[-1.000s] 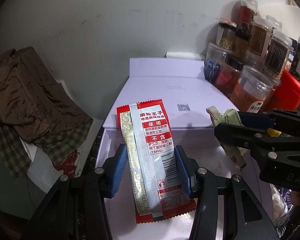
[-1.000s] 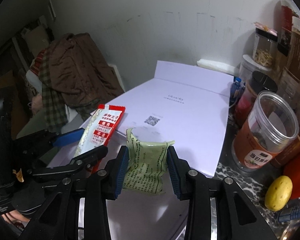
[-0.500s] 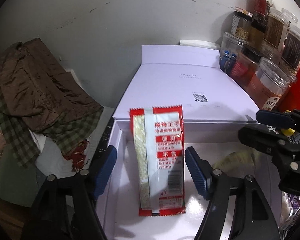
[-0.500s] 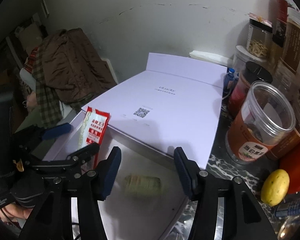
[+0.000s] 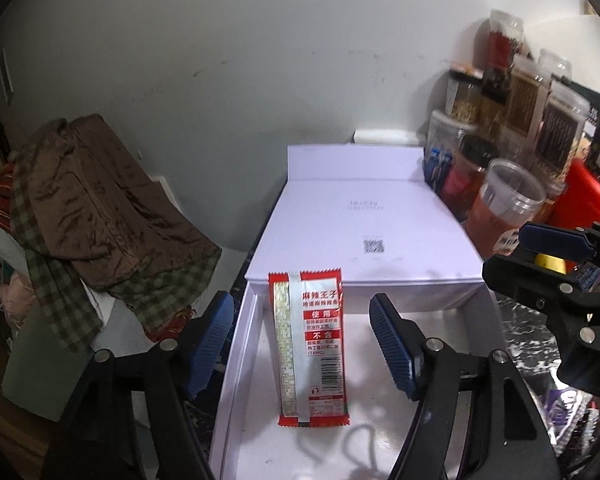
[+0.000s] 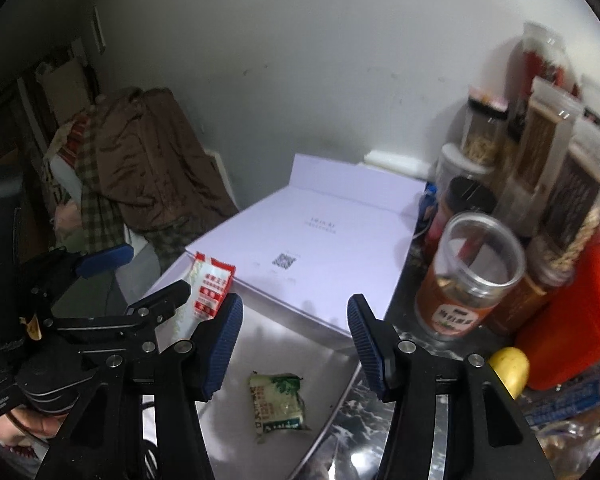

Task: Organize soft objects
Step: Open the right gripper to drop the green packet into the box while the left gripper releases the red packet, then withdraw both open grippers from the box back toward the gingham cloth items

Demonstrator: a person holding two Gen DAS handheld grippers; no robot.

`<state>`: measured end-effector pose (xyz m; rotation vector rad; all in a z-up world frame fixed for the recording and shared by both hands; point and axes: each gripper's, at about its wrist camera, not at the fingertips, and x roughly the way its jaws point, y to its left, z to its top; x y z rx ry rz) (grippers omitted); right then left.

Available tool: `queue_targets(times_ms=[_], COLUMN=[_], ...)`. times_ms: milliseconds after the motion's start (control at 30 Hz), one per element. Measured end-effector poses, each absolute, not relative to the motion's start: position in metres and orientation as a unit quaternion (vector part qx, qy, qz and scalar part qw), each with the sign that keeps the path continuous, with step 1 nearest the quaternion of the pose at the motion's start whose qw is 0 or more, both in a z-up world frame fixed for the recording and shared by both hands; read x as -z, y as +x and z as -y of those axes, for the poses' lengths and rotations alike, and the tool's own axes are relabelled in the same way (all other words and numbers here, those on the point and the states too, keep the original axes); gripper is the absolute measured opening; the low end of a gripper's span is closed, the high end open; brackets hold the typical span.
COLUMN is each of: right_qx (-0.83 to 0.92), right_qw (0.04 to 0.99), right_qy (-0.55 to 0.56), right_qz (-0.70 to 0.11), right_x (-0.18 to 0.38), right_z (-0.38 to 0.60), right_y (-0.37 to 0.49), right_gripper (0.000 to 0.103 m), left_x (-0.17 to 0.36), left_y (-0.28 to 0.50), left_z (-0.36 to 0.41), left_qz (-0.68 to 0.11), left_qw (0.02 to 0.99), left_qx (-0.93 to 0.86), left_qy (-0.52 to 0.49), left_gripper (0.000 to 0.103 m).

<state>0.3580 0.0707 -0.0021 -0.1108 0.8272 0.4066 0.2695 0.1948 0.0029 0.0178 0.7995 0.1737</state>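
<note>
A red and silver snack packet (image 5: 310,350) stands leaning against the inner wall of an open white box (image 5: 236,364). It also shows in the right wrist view (image 6: 208,288). A small green packet (image 6: 278,406) lies flat on the box floor. My left gripper (image 5: 302,340) is open and empty, its fingers either side of the red packet without touching it. My right gripper (image 6: 295,344) is open and empty, above the green packet. The right gripper also shows at the right of the left wrist view (image 5: 556,264).
The white box lid (image 5: 360,232) lies behind the box. Several jars (image 6: 468,276) and a red container (image 6: 572,320) crowd the right side, with a yellow fruit (image 6: 510,366). A brown jacket over checked cloth (image 5: 92,200) is heaped at the left.
Both grippers have opened and pulled back. The red packet was let go and now leans in the box; the green packet dropped to the box floor.
</note>
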Motion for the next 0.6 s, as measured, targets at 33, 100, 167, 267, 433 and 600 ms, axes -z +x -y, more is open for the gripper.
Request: queue_targets(times_ms=[33,100,167,267,433,600], right_qx=[-0.196,-0.196,-0.195,-0.194,-0.188,-0.181], right_qw=[0.896,0.900,0.906,0.912,0.925,0.934], right_qy=[-0.053,-0.053,-0.054,-0.056,-0.060,-0.066], right_qz=[-0.395,-0.385,-0.372,-0.356,-0.326,-0.300], right_x=[-0.003,-0.013,-0.025,-0.040,-0.067,-0.089], right_z=[-0.070,-0.068,-0.064,-0.061,-0.052,-0.045], right_y=[0.355,0.348,0.338,0.326,0.298,0.267], right_gripper=[0.055,0.055,0.055,0.055,0.055,0.057], left_x=[-0.008,-0.020,-0.030,-0.047,-0.071,-0.093], left_y=[0.267,0.260,0.253,0.241,0.218,0.188], left_z=[-0.193,-0.190,-0.185,-0.178,-0.165,-0.153], left_qz=[-0.385,-0.374,-0.363,-0.346,-0.321,-0.292], left_qw=[0.919,0.923,0.928,0.934,0.944,0.954], left_qx=[-0.084,-0.085,-0.084,-0.081,-0.073,-0.066], left_qy=[0.009,0.012,0.017,0.021,0.025,0.031], left_gripper=[0.070,0.070,0.070,0.070,0.070,0.070])
